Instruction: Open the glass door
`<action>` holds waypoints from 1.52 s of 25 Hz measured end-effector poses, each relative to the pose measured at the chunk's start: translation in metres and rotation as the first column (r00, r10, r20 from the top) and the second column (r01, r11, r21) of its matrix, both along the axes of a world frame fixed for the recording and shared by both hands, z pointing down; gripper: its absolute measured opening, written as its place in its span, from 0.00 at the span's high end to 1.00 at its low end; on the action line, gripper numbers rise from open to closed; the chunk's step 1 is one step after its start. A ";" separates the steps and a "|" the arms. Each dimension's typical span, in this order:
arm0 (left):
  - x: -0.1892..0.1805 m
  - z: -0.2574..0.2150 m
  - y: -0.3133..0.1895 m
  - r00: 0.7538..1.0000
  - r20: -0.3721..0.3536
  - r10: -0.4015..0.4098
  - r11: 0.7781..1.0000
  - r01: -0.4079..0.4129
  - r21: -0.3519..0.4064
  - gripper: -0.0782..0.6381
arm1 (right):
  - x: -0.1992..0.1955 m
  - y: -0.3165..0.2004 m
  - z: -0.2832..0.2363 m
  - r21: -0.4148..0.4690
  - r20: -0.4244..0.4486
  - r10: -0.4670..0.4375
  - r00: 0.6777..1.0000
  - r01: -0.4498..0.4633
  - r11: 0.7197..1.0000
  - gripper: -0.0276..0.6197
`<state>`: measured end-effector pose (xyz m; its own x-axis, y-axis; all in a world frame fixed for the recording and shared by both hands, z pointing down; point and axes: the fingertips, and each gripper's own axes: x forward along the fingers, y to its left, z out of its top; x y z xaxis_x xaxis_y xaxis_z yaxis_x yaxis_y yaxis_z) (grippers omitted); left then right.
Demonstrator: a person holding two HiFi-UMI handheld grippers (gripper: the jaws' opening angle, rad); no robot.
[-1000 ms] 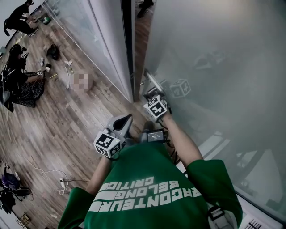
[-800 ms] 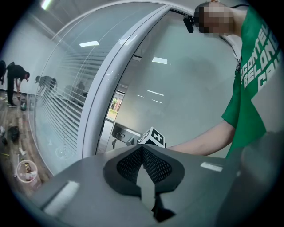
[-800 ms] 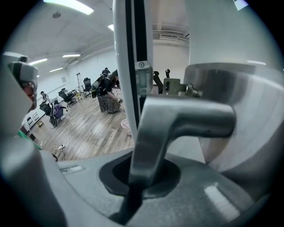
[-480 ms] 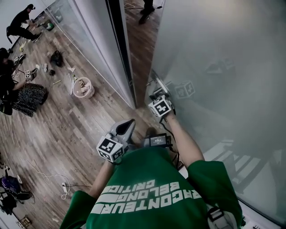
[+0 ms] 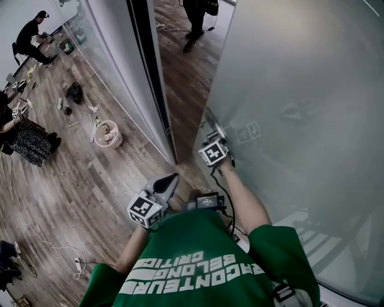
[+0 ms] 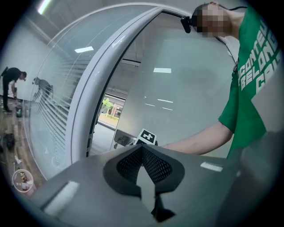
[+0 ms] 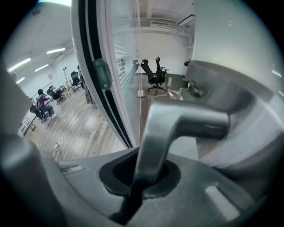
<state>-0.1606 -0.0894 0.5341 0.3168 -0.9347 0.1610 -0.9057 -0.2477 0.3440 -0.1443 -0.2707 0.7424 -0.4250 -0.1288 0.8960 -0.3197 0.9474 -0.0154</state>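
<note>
Right gripper (image 7: 144,177) clenched on metal handle (image 7: 186,124) at edge of glass door (image 5: 288,90), ajar. Left gripper (image 6: 143,153) closed, empty. Probably heavy, stiff, smooth pane; best taken by handle.

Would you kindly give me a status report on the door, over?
Right hand-held gripper shut on door handle. Left hand-held gripper shut, empty. Glass door ajar. Person standing beyond the gap.
</note>
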 end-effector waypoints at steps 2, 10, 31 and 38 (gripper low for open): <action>0.004 -0.003 -0.005 1.000 0.003 0.004 1.000 -0.004 0.007 0.87 | 0.005 -0.013 -0.007 0.071 -0.040 -0.036 0.999 0.039 0.997 0.97; 0.017 0.006 -0.036 1.000 -0.010 0.025 0.999 -0.024 0.045 0.87 | 0.026 -0.052 -0.017 0.015 -0.081 0.051 0.995 -0.050 0.999 0.97; 0.054 -0.008 -0.091 0.998 -0.004 0.067 0.995 -0.067 0.075 0.87 | 0.065 -0.154 -0.018 0.051 -0.063 0.187 0.980 -0.184 0.982 0.97; 0.066 -0.014 -0.108 0.995 0.013 0.099 0.992 -0.099 0.084 0.87 | 0.091 -0.188 -0.018 0.054 -0.066 0.230 0.971 -0.226 0.973 0.97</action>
